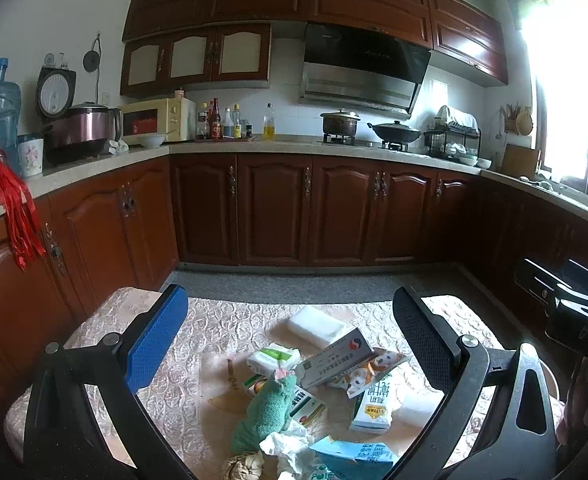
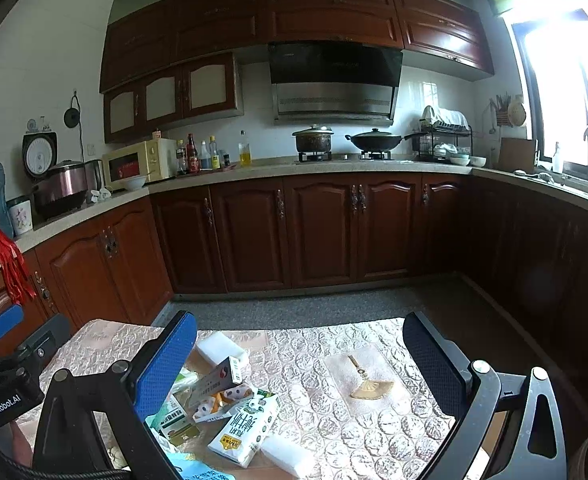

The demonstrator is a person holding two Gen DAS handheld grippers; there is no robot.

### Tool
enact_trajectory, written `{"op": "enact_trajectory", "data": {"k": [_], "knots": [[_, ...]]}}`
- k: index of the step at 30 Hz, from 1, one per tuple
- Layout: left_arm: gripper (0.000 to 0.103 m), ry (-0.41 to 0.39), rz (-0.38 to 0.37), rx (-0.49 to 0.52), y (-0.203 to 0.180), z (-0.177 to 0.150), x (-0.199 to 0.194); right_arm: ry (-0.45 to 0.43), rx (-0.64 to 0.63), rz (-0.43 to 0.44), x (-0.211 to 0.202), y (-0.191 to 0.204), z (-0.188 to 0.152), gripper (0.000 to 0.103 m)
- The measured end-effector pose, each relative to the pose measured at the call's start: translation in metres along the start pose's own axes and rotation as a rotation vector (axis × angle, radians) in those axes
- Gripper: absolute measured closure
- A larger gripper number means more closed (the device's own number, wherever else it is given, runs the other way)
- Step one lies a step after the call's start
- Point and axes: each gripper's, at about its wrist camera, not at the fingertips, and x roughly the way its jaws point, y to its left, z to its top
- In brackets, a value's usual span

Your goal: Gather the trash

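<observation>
**Both tools wide over the littered surface**

We held the left tool [image 1: 290, 360] with its fingers spread wide and nothing between them, above a heap of trash. Inside its span lay a green cloth [image 1: 268, 408], crumpled white paper [image 1: 288, 450], a grey medicine box [image 1: 333, 358] tilted across a patterned snack wrapper [image 1: 367, 372], a white tissue pack [image 1: 274, 358] and a milk carton [image 1: 373, 410]. A blue packet [image 1: 353, 458] sat at the near edge, and a white foam block [image 1: 319, 326] lay further out, apart from the heap.

We held the right tool [image 2: 299, 364] equally wide and empty. In its view the same heap sat close to its left finger: the milk carton [image 2: 246, 430] lay flat, touching the snack wrapper [image 2: 220, 400], with the medicine box [image 2: 218, 380] propped above them. A second white block [image 2: 286, 456] lay just beside the carton. A small gold fan-shaped ornament [image 2: 369, 386] rested well apart from the trash, on a plain patch of the embossed cloth covering the surface [image 2: 333, 344].

Beyond the surface ran grey floor [image 2: 313, 304] and dark wooden cabinets [image 2: 321, 232], with a pot [image 2: 313, 140] and a wok [image 2: 375, 140] on the hob.
</observation>
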Motion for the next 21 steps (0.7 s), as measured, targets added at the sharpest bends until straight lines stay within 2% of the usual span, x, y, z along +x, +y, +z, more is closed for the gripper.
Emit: {"op": "enact_trajectory", "data": {"k": [21], "knots": [[0.001,0.010,0.007,-0.011,0.0057,-0.0019,0.0053,0.025,0.007,0.007,0.0069,-0.0028,-0.0049,0.001]]}}
